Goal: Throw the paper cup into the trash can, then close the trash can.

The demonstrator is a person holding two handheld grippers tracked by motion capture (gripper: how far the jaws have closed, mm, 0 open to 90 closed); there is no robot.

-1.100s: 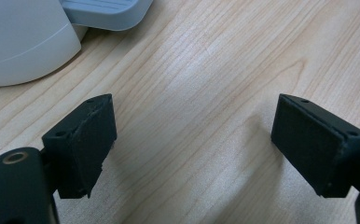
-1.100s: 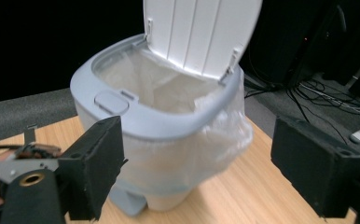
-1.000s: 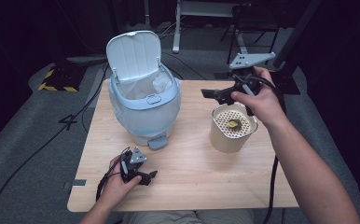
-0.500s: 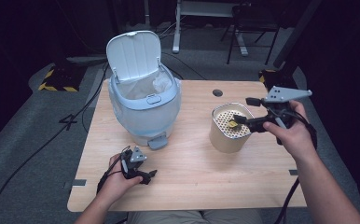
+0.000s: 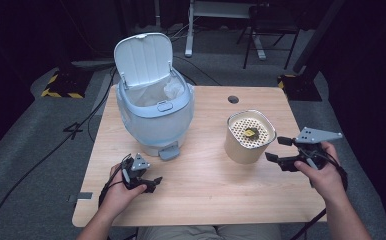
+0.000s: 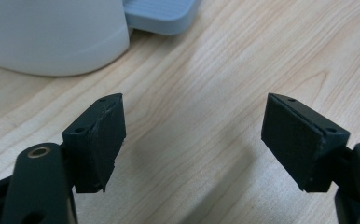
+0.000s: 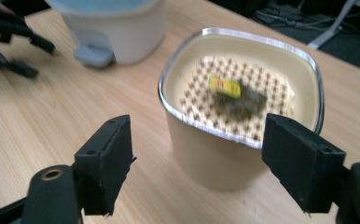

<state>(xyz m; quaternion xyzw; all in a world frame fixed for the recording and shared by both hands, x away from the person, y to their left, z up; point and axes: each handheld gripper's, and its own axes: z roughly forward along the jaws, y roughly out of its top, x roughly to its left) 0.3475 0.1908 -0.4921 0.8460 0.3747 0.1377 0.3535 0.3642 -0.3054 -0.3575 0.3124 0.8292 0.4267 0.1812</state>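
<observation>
Now lining up my right gripper (image 5: 277, 149) beside the beige strainer canister (image 5: 249, 137); jaws apart, have just been closing, nothing pinched yet; a teabag (image 7: 236, 95) sits on its perforated tray. Left gripper (image 5: 151, 182) idles wide apart and empty by the open pedal bin (image 5: 153, 107), so dumping is quick.

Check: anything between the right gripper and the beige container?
Nothing visible. The right gripper sits just beside the beige container, jaws open and just been closing, nothing between them; only bare table lies in the gap. The bin stands off to the side.
</observation>
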